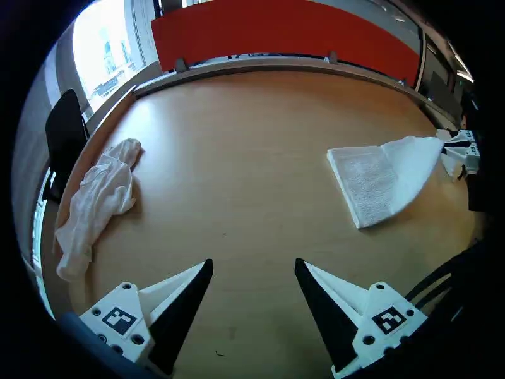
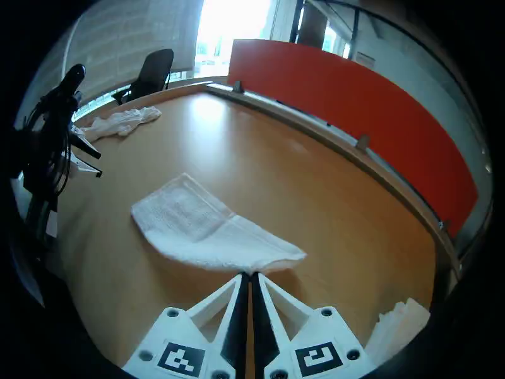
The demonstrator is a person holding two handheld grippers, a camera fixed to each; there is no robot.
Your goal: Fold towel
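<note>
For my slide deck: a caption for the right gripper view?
Right gripper pinching the edge of a white towel on a wooden desk.

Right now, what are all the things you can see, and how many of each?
table: one, light brown wood, under everything
towel: one, white, partly folded, mid-table
crumpled cloth: one, white, at the table's edge near the chair
chair: one, black, just past that edge
divider panel: one, red, standing along the table's far side
white pile: one, at the table's edge beside the right tool, too blurred to name
left tool: one, white with black fingers, open above bare table
right tool: one, same colours, shut on the towel's edge
</note>
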